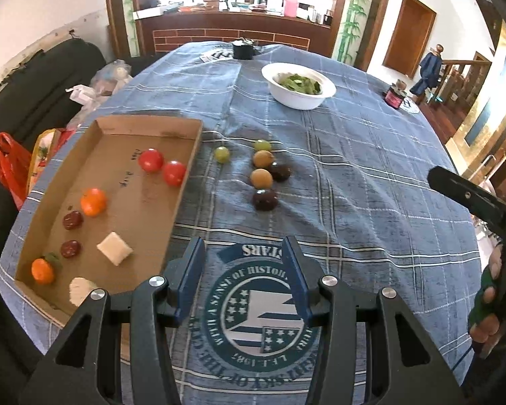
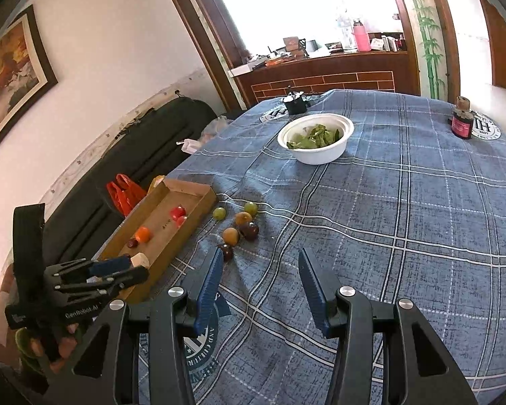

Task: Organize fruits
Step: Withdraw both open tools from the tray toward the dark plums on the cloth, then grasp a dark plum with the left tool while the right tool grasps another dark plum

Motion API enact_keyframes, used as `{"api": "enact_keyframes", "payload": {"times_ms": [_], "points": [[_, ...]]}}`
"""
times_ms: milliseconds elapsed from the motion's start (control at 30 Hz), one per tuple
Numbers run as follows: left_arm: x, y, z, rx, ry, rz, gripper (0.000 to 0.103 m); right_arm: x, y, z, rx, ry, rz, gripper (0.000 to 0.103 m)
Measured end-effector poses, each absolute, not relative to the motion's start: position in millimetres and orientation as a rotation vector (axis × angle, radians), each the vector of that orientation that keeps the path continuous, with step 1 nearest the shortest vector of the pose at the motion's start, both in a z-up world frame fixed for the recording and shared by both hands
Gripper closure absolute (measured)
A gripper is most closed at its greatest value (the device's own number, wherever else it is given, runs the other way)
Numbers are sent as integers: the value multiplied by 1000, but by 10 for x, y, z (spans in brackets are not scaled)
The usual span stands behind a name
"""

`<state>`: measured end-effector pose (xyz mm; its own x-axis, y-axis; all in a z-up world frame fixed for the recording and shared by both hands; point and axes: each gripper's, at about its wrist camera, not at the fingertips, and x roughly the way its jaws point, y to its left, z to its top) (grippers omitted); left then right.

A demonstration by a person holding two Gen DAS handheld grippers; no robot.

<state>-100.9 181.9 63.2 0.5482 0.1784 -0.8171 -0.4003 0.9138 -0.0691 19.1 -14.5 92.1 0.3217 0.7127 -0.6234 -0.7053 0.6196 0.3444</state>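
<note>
— Hovering over the tablecloth (image 1: 371, 175), your left gripper (image 1: 244, 280) stands partly open, nothing between its pads.

— And your right gripper (image 2: 261, 290)?

— Same: jaws apart, empty, above the cloth just short of the loose fruit.

— Where's that fruit?

— Two green grapes (image 1: 222, 154), two tan fruits (image 1: 261, 178) and two dark plums (image 1: 265, 199) lie clustered beside your cardboard tray (image 1: 185, 175). Inside it: two tomatoes (image 1: 151, 160), oranges (image 1: 93, 201), dark red fruits (image 1: 73, 220).
</note>
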Motion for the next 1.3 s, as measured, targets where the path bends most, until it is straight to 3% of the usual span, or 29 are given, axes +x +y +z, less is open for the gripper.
{"api": "enact_keyframes", "payload": {"times_ms": [900, 1300], "points": [[-483, 1951, 193, -373, 1005, 264, 58, 611, 437, 571, -29, 906, 1059, 54], [-241, 2076, -109, -437, 1017, 252, 58, 815, 1309, 96, -249, 952, 1118, 56]]}}
